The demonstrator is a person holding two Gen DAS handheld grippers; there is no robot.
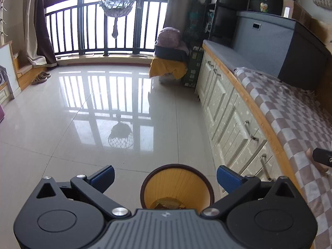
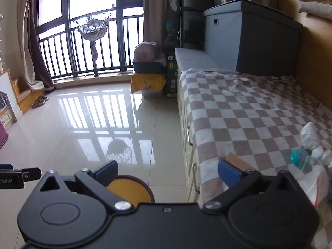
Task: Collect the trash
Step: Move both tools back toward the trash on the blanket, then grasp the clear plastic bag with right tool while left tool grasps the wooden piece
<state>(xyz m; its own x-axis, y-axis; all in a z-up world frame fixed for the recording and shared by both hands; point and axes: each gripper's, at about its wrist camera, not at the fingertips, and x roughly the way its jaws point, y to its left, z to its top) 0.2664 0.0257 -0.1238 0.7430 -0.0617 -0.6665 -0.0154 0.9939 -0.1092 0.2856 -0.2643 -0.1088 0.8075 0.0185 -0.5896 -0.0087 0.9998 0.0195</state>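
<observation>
A round yellow waste bin (image 1: 176, 186) with a dark rim stands on the tiled floor, right under my left gripper (image 1: 166, 176), which is open and holds nothing. Some scraps lie at the bin's bottom. In the right wrist view the same bin (image 2: 129, 188) shows partly behind my right gripper (image 2: 168, 172), also open and empty. On the checked blanket (image 2: 238, 108) to the right lie a brown cardboard piece (image 2: 236, 159), a teal round container (image 2: 297, 157), crumpled white tissue (image 2: 311, 134) and a clear plastic bag (image 2: 315, 182).
White drawers (image 1: 228, 120) run under the wooden bench edge beside the bin. A grey storage box (image 2: 249, 35) stands at the bench's far end. A yellow-covered stack (image 1: 168, 66) sits near the balcony railing, and sandals (image 1: 40, 77) lie at the far left.
</observation>
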